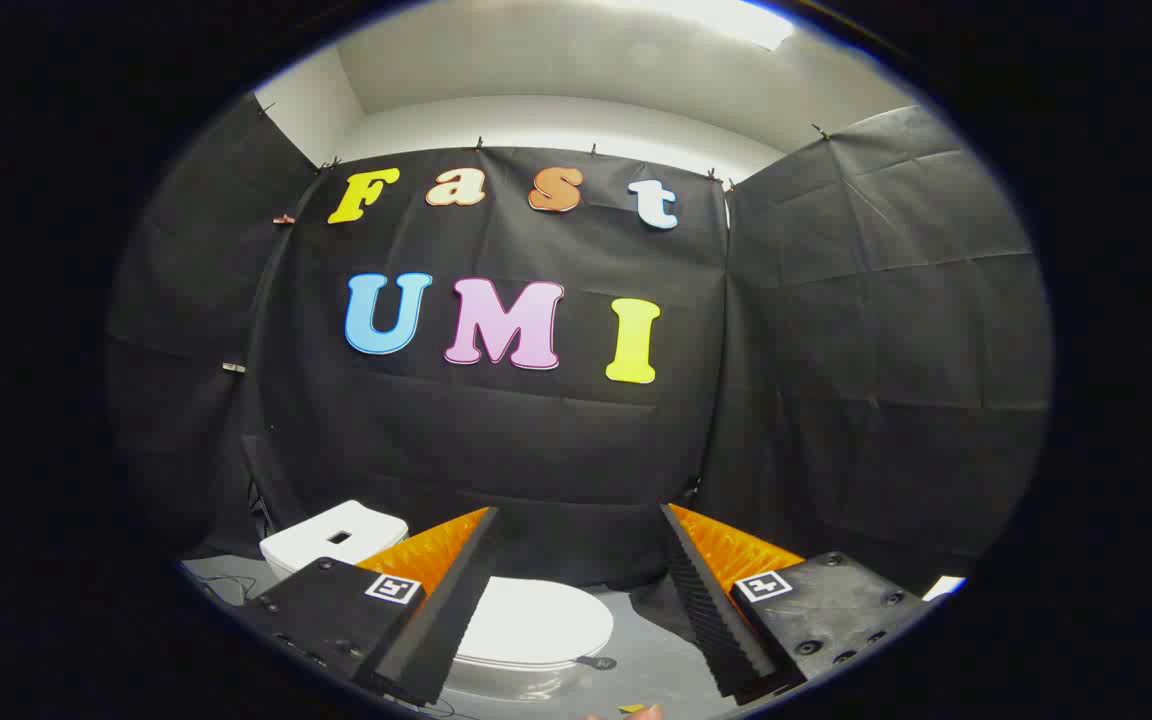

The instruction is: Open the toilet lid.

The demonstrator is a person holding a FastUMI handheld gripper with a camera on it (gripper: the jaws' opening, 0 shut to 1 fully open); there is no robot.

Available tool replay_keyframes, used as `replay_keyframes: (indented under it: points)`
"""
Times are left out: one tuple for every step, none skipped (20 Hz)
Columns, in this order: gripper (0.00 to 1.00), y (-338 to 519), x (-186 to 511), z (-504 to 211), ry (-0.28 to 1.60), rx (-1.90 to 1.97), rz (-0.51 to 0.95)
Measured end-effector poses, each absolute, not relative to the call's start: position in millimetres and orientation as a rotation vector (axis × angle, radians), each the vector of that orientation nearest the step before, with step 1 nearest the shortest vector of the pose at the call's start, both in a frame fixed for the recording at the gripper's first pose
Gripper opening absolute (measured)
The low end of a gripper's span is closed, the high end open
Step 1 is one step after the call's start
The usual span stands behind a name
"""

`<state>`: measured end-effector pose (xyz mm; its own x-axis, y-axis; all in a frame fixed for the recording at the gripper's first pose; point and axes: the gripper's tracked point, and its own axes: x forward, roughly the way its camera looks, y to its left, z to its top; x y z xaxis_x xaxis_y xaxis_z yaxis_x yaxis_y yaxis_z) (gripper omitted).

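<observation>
Hovering wide apart and empty, the gripper [576,590] is in the approach step (lid [534,622] down on the toilet [526,675] below), so next it must descend to the lid's rim.

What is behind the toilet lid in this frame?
Behind the closed lid sits the white tank, then the black cloth wall. The bowl under the lid is covered. The gripper hangs above, jaws open.
</observation>
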<state>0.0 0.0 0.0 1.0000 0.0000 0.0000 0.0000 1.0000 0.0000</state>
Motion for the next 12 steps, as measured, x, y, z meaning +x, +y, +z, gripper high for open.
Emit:
replay_keyframes:
  points:
    - [0.98,-2,1,0,0.003,0.001,0.003]
    - [0.98,-5,1,-1,0.004,0.004,0.006]
    - [0.98,-7,2,-1,0.005,0.009,0.009]
    - [0.98,-11,1,0,0.004,0.015,0.009]
    - [0.98,-14,1,1,-0.001,0.021,0.012]
    - [0.98,-15,1,2,-0.004,0.024,0.015]
    - [0.98,-15,1,2,-0.002,0.024,0.022]
    - [0.98,-15,1,3,-0.004,0.023,0.028]
    - [0.98,-17,1,4,-0.007,0.021,0.029]
    - [0.98,-18,0,4,-0.009,0.018,0.035]
    - [0.98,-18,0,5,-0.012,0.016,0.037]
    - [0.98,-19,-1,6,-0.015,0.012,0.038]
